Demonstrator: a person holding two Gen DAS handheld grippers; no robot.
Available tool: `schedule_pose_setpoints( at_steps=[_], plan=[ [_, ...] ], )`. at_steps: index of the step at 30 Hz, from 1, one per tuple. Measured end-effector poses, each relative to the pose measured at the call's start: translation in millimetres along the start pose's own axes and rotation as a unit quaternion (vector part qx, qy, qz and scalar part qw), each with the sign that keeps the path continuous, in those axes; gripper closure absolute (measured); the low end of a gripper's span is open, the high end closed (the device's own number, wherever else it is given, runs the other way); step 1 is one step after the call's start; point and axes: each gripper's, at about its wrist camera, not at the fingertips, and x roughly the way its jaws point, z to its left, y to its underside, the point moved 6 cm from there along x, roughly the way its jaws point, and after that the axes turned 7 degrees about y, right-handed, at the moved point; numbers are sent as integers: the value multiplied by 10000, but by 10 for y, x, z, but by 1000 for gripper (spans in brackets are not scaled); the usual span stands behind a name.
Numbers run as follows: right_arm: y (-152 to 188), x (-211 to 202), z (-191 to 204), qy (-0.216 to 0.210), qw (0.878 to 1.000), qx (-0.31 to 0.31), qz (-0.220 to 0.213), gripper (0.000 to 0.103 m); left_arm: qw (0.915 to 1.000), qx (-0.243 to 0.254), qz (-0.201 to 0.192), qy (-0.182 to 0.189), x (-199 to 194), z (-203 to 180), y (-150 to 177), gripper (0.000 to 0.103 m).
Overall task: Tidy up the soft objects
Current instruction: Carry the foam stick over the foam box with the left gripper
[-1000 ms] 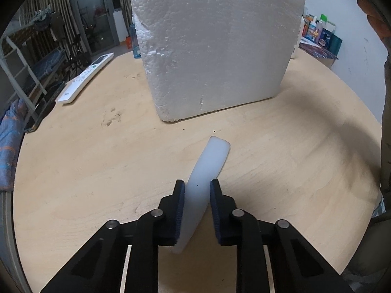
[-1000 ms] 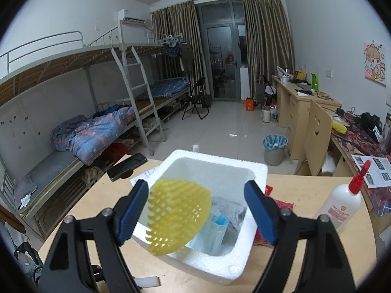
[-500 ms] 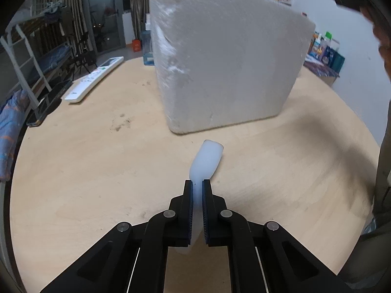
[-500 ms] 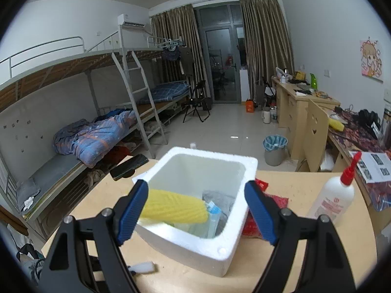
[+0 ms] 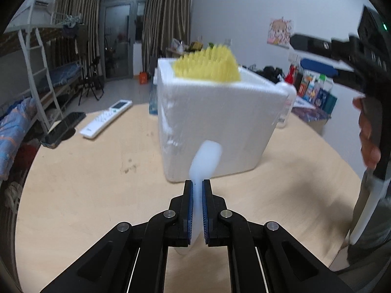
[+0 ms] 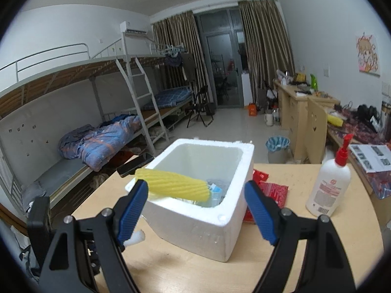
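Observation:
My left gripper (image 5: 197, 188) is shut on a soft white foam strip (image 5: 206, 156), held off the round wooden table (image 5: 85, 195) in front of the white styrofoam box (image 5: 220, 122). A yellow spiky pad (image 5: 207, 66) lies across the box's top edge. From the right wrist the pad (image 6: 176, 185) rests on the left rim, leaning into the box (image 6: 229, 217). My right gripper (image 6: 196, 207) hangs open above the box's near side with nothing between its fingers. The strip's tip (image 6: 135, 238) peeks out behind its left finger.
Inside the box lie light blue masks (image 6: 215, 193) and grey cloth. A white pump bottle (image 6: 328, 185) and red packets (image 6: 271, 190) sit right of the box. A white remote (image 5: 106, 118) and a black phone (image 5: 63, 128) lie at the table's far left. A hand (image 5: 369, 141) shows at the right edge.
My left gripper closed on the white strip and lifted it off the table. The yellow pad dropped from between my right fingers onto the box rim, and the right gripper drew back a little.

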Motion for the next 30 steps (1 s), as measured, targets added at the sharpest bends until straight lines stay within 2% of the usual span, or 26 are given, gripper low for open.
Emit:
schedule_pose_setpoints(
  at_steps=[3, 7, 12, 19, 24, 30],
  plan=[
    [-6, -143, 38, 75, 9996, -55, -274, 15, 9998, 17, -193, -94, -93, -44, -57, 96],
    [30, -390, 120, 159, 9970, -123, -749, 1, 9991, 8, -391, -149, -217, -92, -130, 96],
    [166, -633, 156, 268, 9931, -152, -1129, 0, 9973, 51, -717, -172, -399, -208, -214, 96],
    [529, -737, 16, 336, 9934, 41, -1095, 0, 9936, 77, -1107, -186, -594, -372, -332, 96],
    [727, -755, -24, 299, 9949, 84, -957, 0, 9900, 1, -1371, -332, -705, -439, -376, 96],
    [916, -771, -24, 214, 9959, 62, -873, 0, 9882, 52, -1483, -381, -741, -547, -391, 96]
  ],
)
